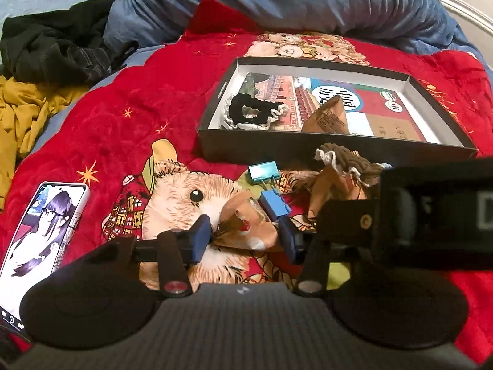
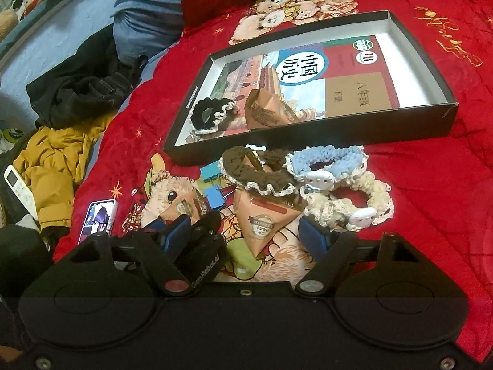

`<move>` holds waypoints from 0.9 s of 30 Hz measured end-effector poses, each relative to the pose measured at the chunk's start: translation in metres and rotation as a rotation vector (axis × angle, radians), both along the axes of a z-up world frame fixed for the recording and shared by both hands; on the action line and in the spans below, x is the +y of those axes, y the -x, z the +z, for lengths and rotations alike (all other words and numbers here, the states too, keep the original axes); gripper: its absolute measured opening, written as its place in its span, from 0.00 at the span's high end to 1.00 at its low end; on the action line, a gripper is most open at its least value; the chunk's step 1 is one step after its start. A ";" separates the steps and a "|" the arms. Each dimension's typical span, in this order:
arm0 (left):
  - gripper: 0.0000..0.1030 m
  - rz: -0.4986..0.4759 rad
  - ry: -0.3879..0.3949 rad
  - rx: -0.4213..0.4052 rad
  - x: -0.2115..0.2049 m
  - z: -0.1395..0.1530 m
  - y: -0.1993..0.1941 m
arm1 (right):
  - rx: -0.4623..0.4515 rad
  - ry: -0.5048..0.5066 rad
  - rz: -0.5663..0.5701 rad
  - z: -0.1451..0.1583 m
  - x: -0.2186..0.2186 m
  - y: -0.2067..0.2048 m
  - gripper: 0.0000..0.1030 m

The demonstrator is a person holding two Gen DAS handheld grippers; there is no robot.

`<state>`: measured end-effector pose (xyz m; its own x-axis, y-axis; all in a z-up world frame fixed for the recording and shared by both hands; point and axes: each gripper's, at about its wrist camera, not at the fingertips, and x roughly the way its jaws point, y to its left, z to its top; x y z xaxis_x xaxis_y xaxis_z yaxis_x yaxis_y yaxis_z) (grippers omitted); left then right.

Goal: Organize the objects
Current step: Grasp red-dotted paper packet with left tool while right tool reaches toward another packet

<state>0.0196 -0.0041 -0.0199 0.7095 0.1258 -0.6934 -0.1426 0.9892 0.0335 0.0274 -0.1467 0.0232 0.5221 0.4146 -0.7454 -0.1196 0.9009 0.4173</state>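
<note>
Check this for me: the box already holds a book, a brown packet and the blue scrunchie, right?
Not quite. The scrunchie in the box is black, not blue. The blue scrunchie lies outside on the red blanket, in front of the box. The book and the brown packet are inside, as you said. The right wrist view shows it best.

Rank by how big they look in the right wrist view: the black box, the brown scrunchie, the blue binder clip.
1. black box, by far the largest.
2. brown scrunchie.
3. blue binder clip, smallest, though partly hidden.
</note>
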 end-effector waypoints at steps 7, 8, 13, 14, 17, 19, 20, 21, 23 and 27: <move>0.56 0.001 -0.013 -0.002 -0.004 0.002 0.004 | 0.019 -0.002 -0.018 -0.005 -0.001 -0.004 0.28; 0.57 0.000 -0.016 -0.002 -0.004 0.002 0.004 | 0.020 0.001 -0.019 -0.005 0.000 -0.004 0.29; 0.58 -0.005 -0.019 -0.002 -0.006 0.003 0.006 | 0.024 0.014 -0.027 -0.010 0.004 -0.007 0.34; 0.58 -0.005 -0.019 -0.002 -0.006 0.003 0.006 | 0.025 0.026 -0.028 -0.011 0.005 -0.008 0.36; 0.58 -0.007 -0.019 0.000 -0.006 0.003 0.006 | 0.034 0.039 -0.027 -0.015 0.008 -0.010 0.37; 0.58 -0.009 -0.023 0.000 -0.007 0.003 0.007 | 0.034 0.044 -0.026 -0.016 0.009 -0.010 0.38; 0.58 -0.010 -0.021 0.000 -0.007 0.003 0.007 | 0.032 0.050 -0.024 -0.016 0.010 -0.010 0.39; 0.58 -0.010 -0.020 0.001 -0.007 0.003 0.007 | 0.031 0.053 -0.024 -0.017 0.010 -0.011 0.39; 0.58 -0.011 -0.021 0.001 -0.007 0.003 0.007 | 0.033 0.050 -0.027 -0.018 0.011 -0.012 0.43; 0.58 -0.008 -0.016 0.001 -0.007 0.003 0.008 | 0.045 0.040 -0.052 -0.021 0.008 -0.015 0.47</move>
